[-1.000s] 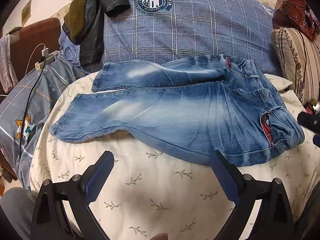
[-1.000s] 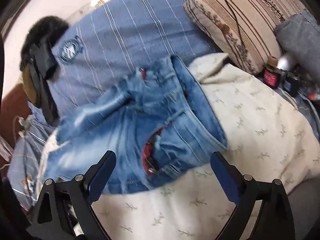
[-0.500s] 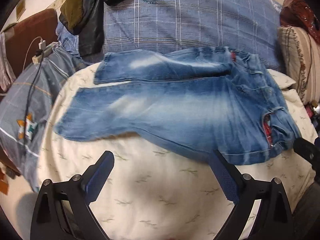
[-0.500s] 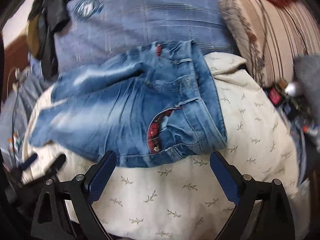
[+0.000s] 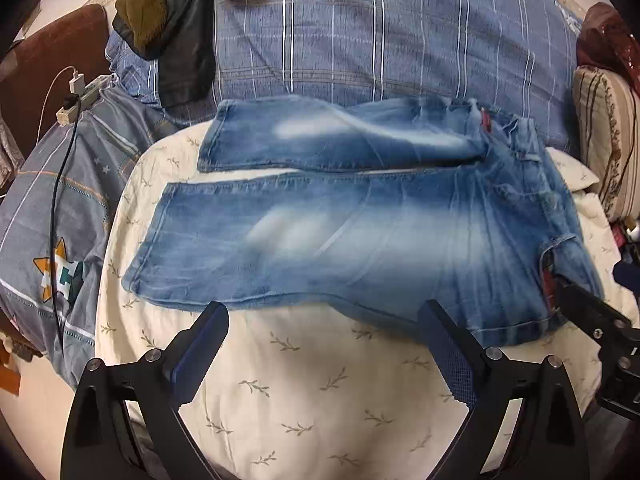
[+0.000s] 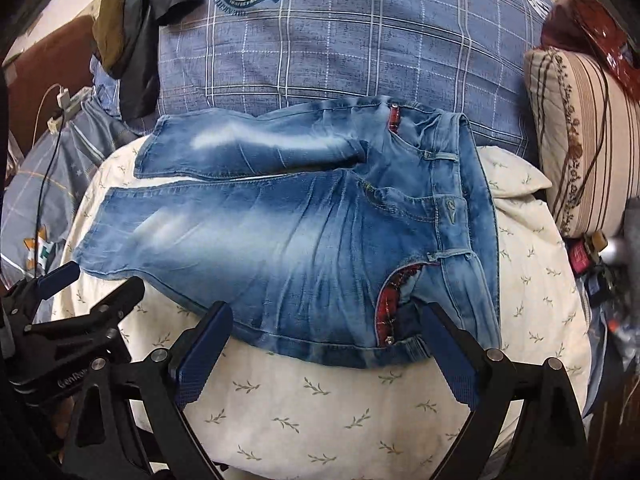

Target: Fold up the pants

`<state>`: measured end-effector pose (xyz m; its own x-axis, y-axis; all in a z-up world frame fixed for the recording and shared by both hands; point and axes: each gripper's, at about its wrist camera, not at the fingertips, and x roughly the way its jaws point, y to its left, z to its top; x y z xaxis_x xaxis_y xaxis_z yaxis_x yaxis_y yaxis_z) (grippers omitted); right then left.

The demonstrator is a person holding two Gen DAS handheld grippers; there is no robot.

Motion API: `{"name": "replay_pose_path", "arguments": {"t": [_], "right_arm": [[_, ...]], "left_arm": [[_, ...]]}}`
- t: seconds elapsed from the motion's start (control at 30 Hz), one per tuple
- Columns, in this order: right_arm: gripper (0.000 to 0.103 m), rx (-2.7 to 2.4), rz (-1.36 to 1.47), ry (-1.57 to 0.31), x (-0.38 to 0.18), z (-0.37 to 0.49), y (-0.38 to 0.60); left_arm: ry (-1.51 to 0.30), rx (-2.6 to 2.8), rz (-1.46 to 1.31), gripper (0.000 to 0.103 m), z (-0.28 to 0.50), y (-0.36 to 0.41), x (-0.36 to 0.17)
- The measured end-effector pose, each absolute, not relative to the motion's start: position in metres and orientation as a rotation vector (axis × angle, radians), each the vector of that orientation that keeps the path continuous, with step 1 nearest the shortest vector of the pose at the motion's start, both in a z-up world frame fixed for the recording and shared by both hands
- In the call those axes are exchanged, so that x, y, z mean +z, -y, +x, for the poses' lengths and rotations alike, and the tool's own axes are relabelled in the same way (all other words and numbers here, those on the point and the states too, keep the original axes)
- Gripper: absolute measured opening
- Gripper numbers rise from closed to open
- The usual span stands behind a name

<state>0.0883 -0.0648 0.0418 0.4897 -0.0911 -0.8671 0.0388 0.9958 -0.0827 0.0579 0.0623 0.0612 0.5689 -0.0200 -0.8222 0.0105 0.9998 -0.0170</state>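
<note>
A home bedroom: a bed with a cream leaf-print sheet, blue plaid quilt across the top, striped pillow at right.

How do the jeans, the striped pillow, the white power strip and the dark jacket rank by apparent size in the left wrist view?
1. jeans
2. dark jacket
3. striped pillow, cut by the edge, so close to the jacket
4. white power strip

Left gripper was held low, fingers pointing forward, jaws spread wide, nothing between the blue pads. Right gripper was in the same pose: jaws wide apart, pads bare. The two were side by side, each visible at the edge of the other's view.
</note>
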Motion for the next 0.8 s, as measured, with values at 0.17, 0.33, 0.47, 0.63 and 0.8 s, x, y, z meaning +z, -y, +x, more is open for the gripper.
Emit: {"name": "replay_pose_path", "arguments": {"t": [0.17,0.33,0.47,0.63,0.8], "right_arm": [[0.095,-0.085,-0.061,-1.065,0.039,0.088,0.066],[0.095,-0.094,-0.066,-1.056,0.041,0.085,0.067],[0.095,-0.094,-0.066,-1.048,0.043,0.083,0.069],[0.095,-0.091,0.003,-1.03,0.029,0.084,0.094],[0.095,-0.133,0.17,-1.002,0.012,0.067,0.153]], "left_arm": [[-0.981,-0.017,-0.025,0.096,0.06,-0.06,0.05],[-0.977,-0.016,-0.033,0.096,0.058,-0.059,0.048],[-0.972,-0.031,-0.042,0.096,0.056,-0.057,0.043],[-1.021,-0.095,-0.137,0.096,0.062,-0.063,0.02],[-1.048,-0.09,-0.216,0.096,0.066,-0.081,0.008]]}}
